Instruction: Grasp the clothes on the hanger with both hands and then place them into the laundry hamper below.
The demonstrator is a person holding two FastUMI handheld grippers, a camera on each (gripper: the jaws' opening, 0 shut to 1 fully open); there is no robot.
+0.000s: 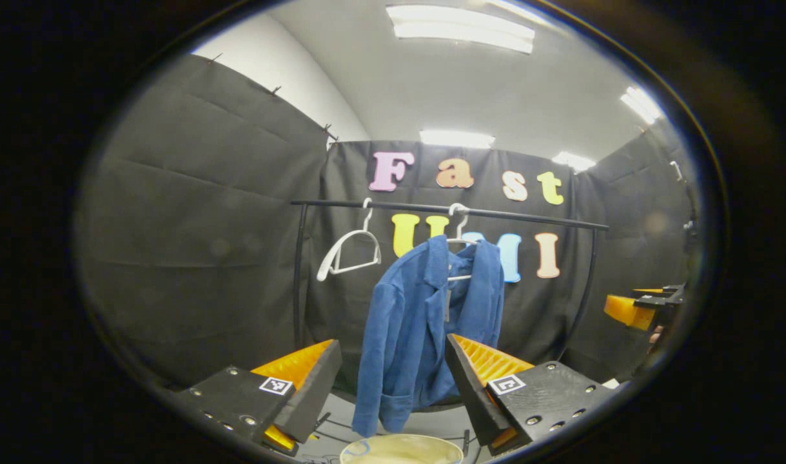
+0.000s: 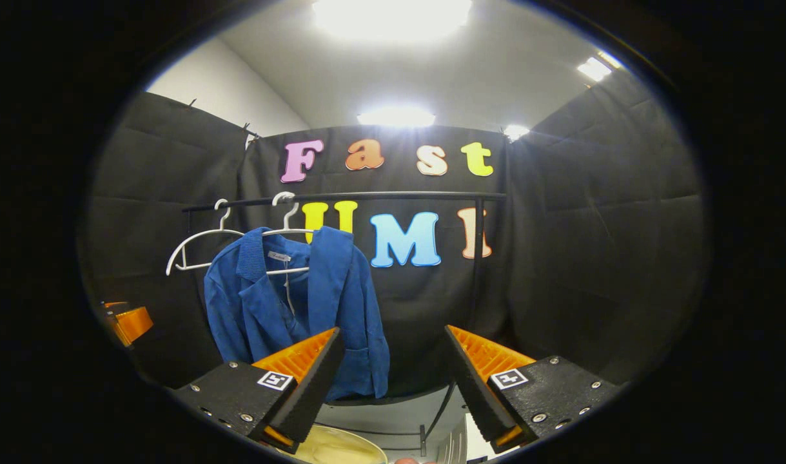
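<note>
A blue jacket hangs on a white hanger from a black clothes rail. My left gripper is open some way in front of it, nothing between its fingers. In the right gripper view the same blue jacket hangs at the left on the white hanger, and my right gripper is open, short of the cloth and to its right. The pale rim of the laundry hamper shows below the jacket, and the hamper also peeks in at the bottom of the right gripper view.
A second white hanger hangs bare on the rail, left of the jacket, seen too as the bare hanger. The rail's black uprights stand against the black cloth walls. The other gripper shows at the far right, and the other gripper at the far left.
</note>
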